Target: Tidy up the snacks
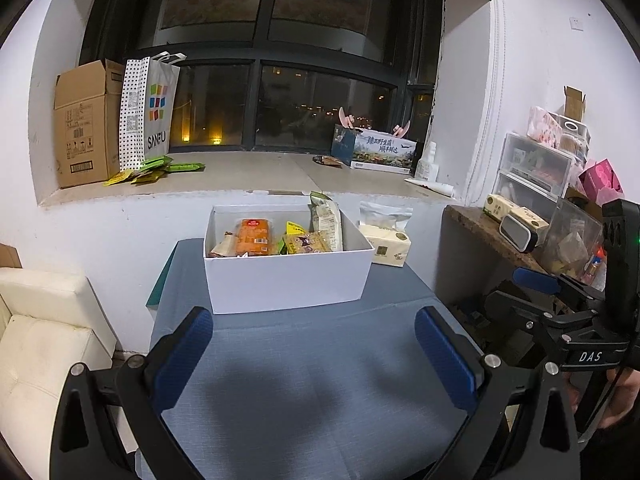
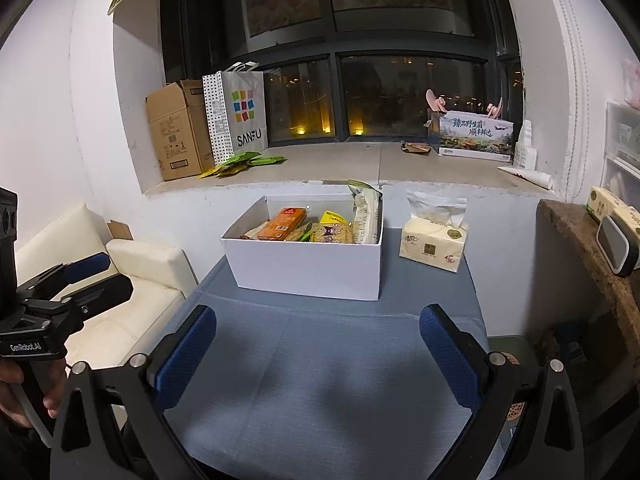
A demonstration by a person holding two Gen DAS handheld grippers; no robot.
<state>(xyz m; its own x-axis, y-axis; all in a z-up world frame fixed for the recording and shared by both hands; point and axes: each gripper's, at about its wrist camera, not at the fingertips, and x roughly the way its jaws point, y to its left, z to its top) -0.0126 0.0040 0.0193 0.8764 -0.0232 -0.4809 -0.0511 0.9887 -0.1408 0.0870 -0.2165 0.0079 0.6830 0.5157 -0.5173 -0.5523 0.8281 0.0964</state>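
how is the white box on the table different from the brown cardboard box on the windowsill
The white box sits on the blue table; the brown cardboard box stands on the windowsill against the wall. The white box is low and wide, with snack packets showing inside; the cardboard box is taller, with printed labels and raised flaps, its contents hidden. Both are open-topped.

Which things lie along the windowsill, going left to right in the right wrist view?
Brown cardboard box → white dotted paper shopping bag → green snack packets → blue-and-white printed carton → white plastic bottle.
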